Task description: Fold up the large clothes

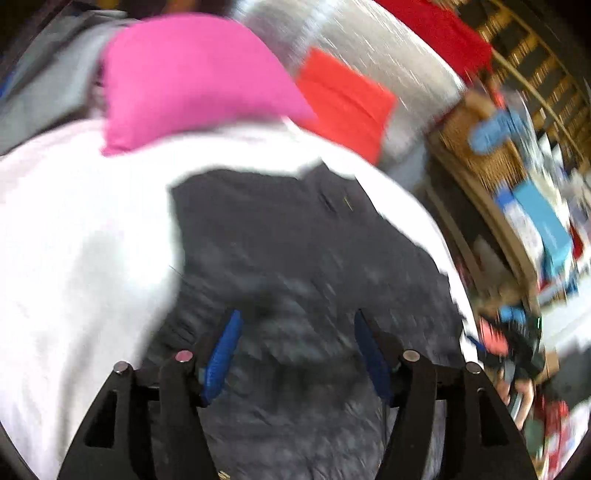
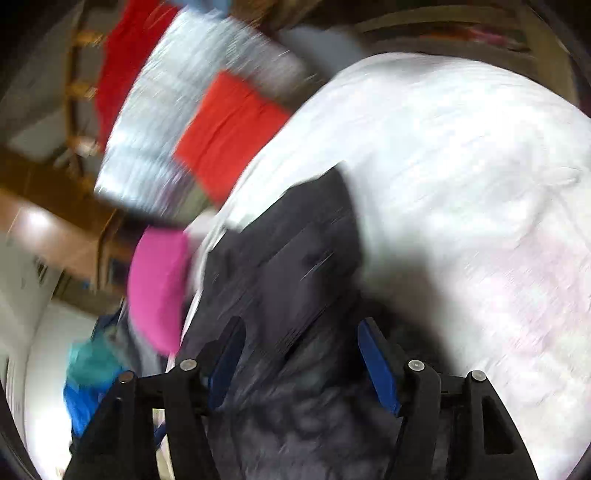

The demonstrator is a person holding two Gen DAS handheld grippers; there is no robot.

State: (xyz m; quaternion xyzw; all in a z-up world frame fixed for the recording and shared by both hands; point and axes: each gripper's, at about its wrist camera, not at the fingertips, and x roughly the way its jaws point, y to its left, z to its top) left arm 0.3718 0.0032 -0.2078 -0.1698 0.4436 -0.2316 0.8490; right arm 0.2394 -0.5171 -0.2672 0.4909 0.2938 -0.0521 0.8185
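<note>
two grippers above one dark grey garment (image 1: 295,258), both views smeared by motion blur.

left wrist view: left gripper (image 1: 295,354) over the near part of the garment, blue pads (image 1: 223,354) spread wide, nothing pinched between them, only dark cloth seen below in the gap. garment spread flat on a white sheet (image 1: 81,236), reaching from the bottom of the view up to a folded-looking edge near the middle. pink pillow (image 1: 192,81) on the sheet beyond the garment, an orange-red cloth (image 1: 343,107) just beside it to the right, on a silvery-grey striped blanket (image 1: 369,48). further red fabric (image 1: 443,29) at the top right. cluttered wooden shelving (image 1: 517,177) along the right edge, contents too blurred to name. near the lower right edge, another gripper with a hand on it, too blurred to say more.

right wrist view: right gripper (image 2: 301,365) likewise over the garment (image 2: 295,266), blue pads (image 2: 378,369) apart, nothing clamped, dark cloth lying beneath the gap. garment running from the bottom up toward the middle, on the white sheet (image 2: 461,184) that fills the right side. pink pillow (image 2: 159,288) left of the garment, orange-red cloth (image 2: 229,133) above it, striped blanket (image 2: 162,122) further left, red fabric (image 2: 129,48) at the top. blue and teal cloth (image 2: 88,376) bunched at the lower left, not clear what.
</note>
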